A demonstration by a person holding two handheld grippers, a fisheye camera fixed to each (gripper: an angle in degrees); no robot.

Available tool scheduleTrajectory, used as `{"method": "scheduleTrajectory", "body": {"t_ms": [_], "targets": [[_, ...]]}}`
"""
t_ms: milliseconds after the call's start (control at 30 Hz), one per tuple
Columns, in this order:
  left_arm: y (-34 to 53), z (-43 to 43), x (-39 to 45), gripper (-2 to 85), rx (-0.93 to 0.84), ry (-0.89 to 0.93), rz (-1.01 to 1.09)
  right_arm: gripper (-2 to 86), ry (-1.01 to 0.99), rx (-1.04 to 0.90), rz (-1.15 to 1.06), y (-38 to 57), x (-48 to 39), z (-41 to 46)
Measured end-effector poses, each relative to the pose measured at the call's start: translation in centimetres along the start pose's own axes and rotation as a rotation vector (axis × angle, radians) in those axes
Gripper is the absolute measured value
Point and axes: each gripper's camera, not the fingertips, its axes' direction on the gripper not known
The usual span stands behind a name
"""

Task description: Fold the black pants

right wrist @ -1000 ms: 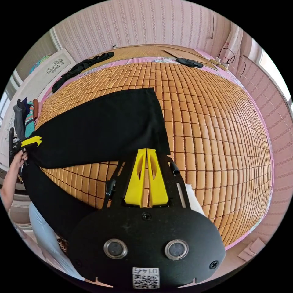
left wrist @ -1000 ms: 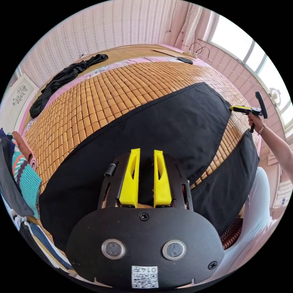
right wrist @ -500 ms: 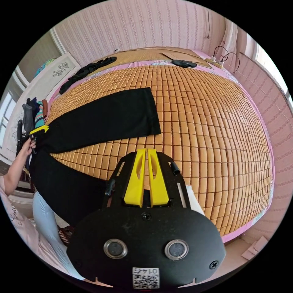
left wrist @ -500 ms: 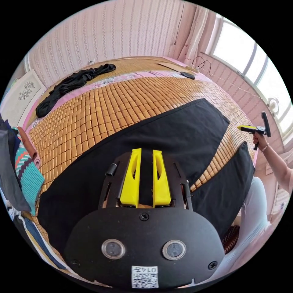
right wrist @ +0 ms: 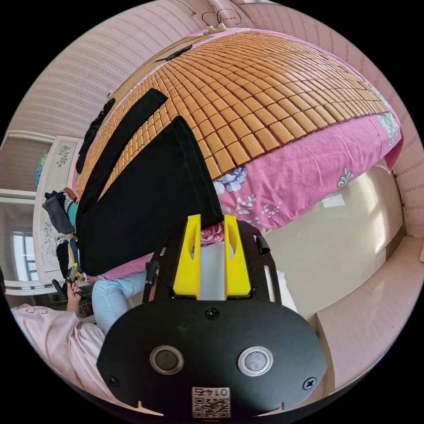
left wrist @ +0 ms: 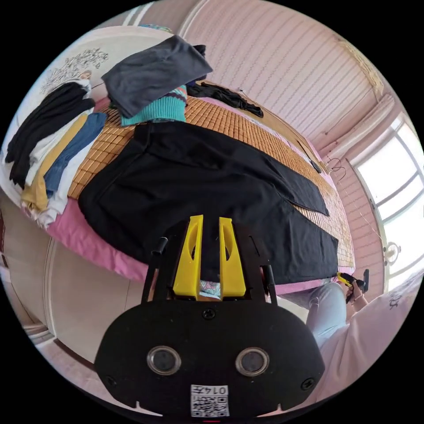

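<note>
The black pants [left wrist: 212, 185] are laid flat on the bed's bamboo mat [right wrist: 265, 92], legs parted and unfolded. No fold is judged made yet. The left gripper [left wrist: 207, 260] and right gripper [right wrist: 212, 260] are held off the cloth, jaws spread and empty.
</note>
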Motion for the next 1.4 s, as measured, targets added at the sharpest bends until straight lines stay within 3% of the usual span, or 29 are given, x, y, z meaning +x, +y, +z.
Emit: {"method": "scheduleTrajectory", "body": {"t_ms": [167,333,567,633,800,1067,1233,1400], "targets": [[2.5,-1.2,-6.1,7.8,0.027,0.021,-0.194,1.6,-0.099,0.056,-0.114,0.3,-0.4,-1.5],[3.2,-2.0,-12.4,9.7,0.074,0.008,-0.401,0.8,-0.063,0.092,-0.15,0.2,-0.4,-3.5],[2.0,-0.4,-17.7,11.3,0.093,0.087,-0.505,0.7,-0.053,0.125,-0.148,-0.9,0.1,-6.6],[1.4,1.1,-18.5,9.3,0.007,0.122,-0.526,0.7,-0.037,0.126,-0.16,-1.3,-0.3,-6.9],[0.6,0.7,-18.0,-0.1,-0.058,0.065,-0.449,0.6,-0.019,0.137,-0.209,-3.0,-1.9,-7.9],[-0.5,-5.7,-18.2,-1.0,0.137,0.209,-0.346,0.6,-0.001,0.177,-0.341,-8.9,-6.1,-9.9],[-7.3,-7.7,-15.4,-1.0,0.249,0.215,-0.207,0.5,0.003,0.219,-0.417,-15.8,-10.7,-9.6],[-14.9,-5.3,-12.6,-1.0,0.228,0.113,-0.096,0.7,0.03,0.216,-0.435,-23.7,-15.3,-7.4]]}}
